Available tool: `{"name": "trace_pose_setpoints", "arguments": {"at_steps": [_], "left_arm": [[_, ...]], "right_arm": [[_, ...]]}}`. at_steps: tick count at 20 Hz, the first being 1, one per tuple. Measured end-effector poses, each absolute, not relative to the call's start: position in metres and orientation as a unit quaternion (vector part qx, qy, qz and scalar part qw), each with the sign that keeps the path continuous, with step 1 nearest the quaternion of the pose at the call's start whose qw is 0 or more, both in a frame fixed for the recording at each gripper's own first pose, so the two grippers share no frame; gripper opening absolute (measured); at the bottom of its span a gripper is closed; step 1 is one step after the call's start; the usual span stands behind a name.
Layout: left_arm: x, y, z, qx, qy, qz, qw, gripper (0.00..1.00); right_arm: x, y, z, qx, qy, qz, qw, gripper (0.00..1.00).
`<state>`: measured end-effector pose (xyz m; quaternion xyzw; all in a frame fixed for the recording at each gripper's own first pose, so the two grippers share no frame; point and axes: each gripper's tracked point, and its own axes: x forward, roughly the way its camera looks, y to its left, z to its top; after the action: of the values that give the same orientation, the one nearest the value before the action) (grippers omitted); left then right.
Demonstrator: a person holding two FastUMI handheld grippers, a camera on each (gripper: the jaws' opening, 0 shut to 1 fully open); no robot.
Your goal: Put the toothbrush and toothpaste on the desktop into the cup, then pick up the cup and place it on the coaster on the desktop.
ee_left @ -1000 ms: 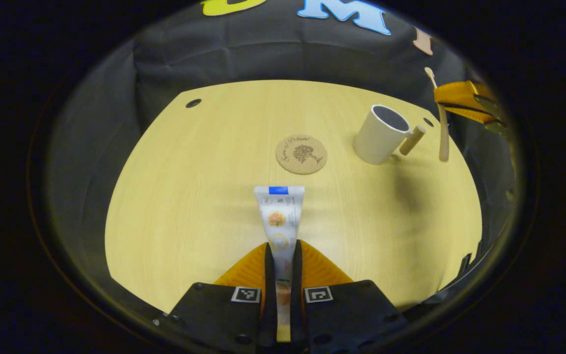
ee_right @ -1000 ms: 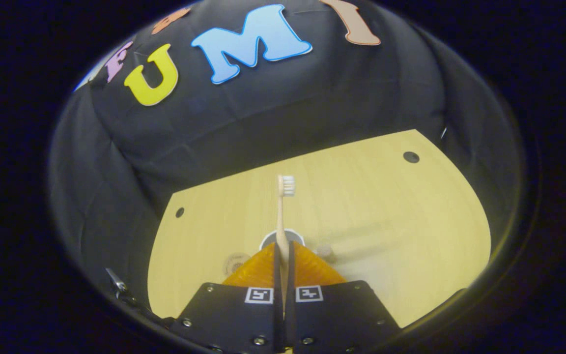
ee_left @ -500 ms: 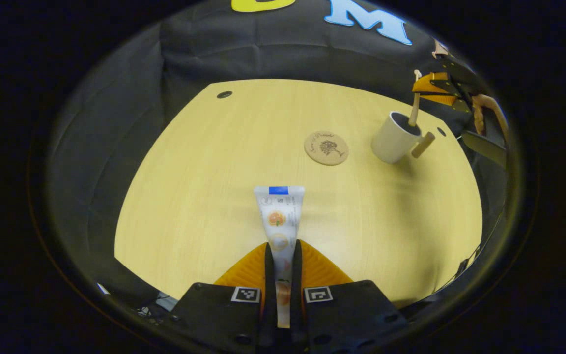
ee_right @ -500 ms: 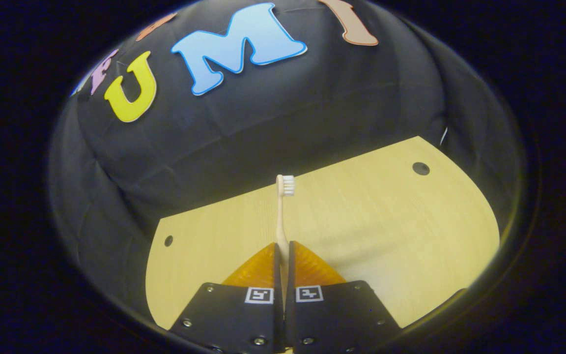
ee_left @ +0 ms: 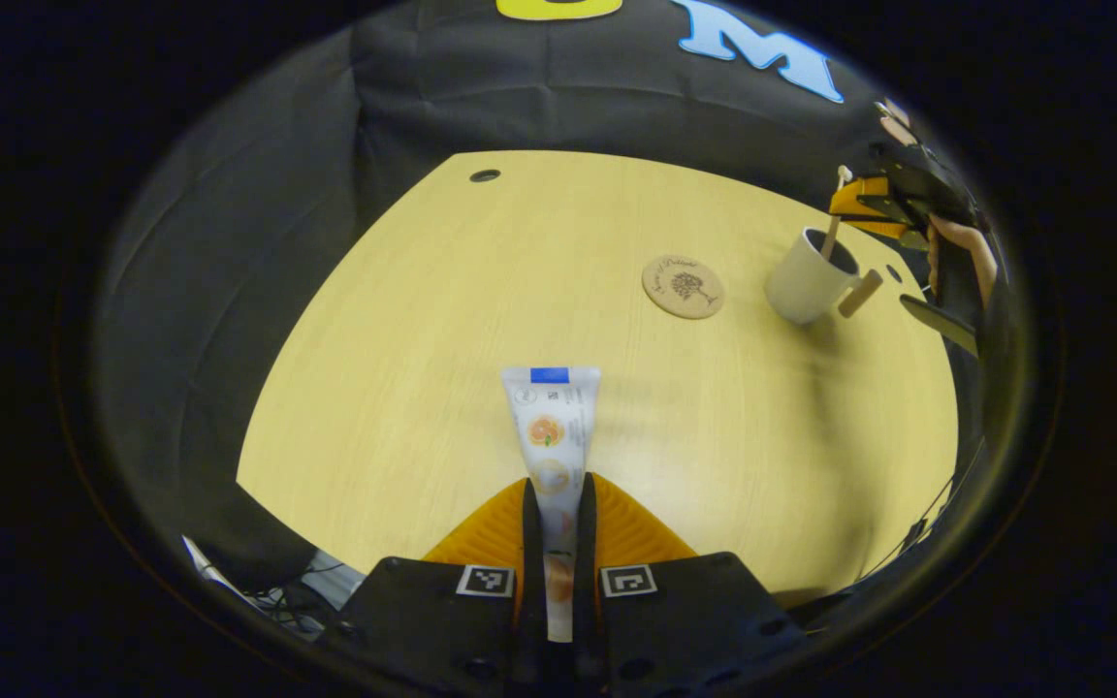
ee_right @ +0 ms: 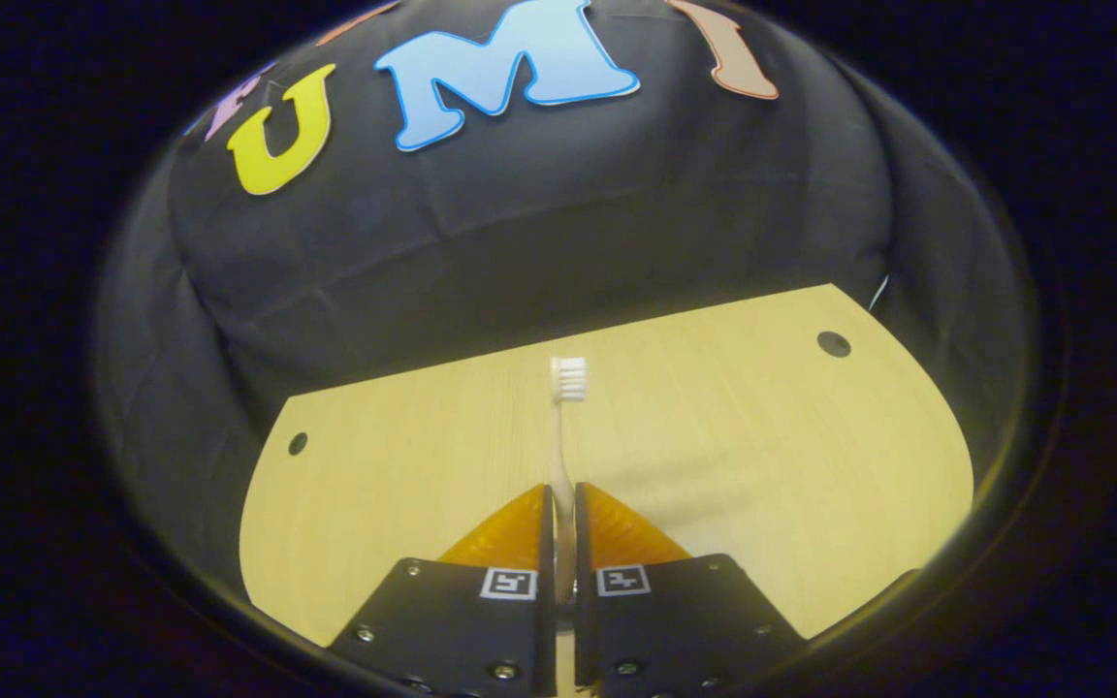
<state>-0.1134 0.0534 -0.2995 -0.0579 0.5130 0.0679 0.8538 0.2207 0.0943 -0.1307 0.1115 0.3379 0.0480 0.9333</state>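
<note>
- Left hand-held gripper: fingers clenched on the lower body of the toothpaste. Tube sticks straight out ahead, flat crimped end farthest from the camera, held clear above the worktop.
- Right hand-held gripper: fingers closed tight on the handle of the toothbrush, bristle head up and forward, worktop beyond it.
- In the left gripper view the right hand-held gripper shows far off at the right edge, a person's hand behind it. It sits just above the cup; the lower end of the toothbrush appears to dip inside the cup's mouth. Small at that range, so whether the end touches the bottom cannot be told.
- Cup: pale, standing on the worktop with a peg-like handle pointing toward the right edge. It reads as tilted, most likely the lens.
- Coaster: round, brown, printed design, lying flat just beside the cup on its left, nothing on it. Cup and coaster apart, not touching.
- Progress, as judged: early to middle. Toothbrush is at the cup but not let go; toothpaste is lifted yet well apart from the cup; cup not yet on the coaster.
- Left to do: release toothbrush into the cup, carry the toothpaste across and drop it in, then grip the cup and set it on the coaster.
- Watch point: a loaded cup with tall contents may tip when lifted.
</note>
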Motion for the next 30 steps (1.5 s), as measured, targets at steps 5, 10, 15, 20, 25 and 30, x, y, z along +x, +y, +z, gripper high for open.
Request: {"name": "trace_pose_setpoints", "arguments": {"at_steps": [5,10,15,20,25,30], "left_arm": [[-0.106,0.043,-0.299,-0.054,0.51,0.054,0.857,0.18],[-0.09,0.03,-0.292,-0.039,0.497,0.037,0.866,0.19],[-0.054,0.004,-0.287,-0.028,0.475,0.007,0.879,0.19],[-0.018,-0.03,-0.272,-0.012,0.454,-0.03,0.891,0.19],[0.024,-0.066,-0.26,0.001,0.432,-0.066,0.899,0.18],[0.08,-0.104,-0.239,0.006,0.399,-0.108,0.911,0.18]], "right_arm": [[0.203,0.088,-0.138,0.117,0.354,0.05,0.927,0.43],[0.187,0.073,-0.13,0.136,0.35,0.047,0.926,0.42],[0.171,0.046,-0.121,0.147,0.343,0.034,0.927,0.43],[0.148,0.008,-0.121,0.158,0.341,0.008,0.927,0.43],[0.118,-0.034,-0.132,0.165,0.35,-0.024,0.922,0.43],[0.088,-0.075,-0.153,0.173,0.369,-0.059,0.911,0.43]]}}
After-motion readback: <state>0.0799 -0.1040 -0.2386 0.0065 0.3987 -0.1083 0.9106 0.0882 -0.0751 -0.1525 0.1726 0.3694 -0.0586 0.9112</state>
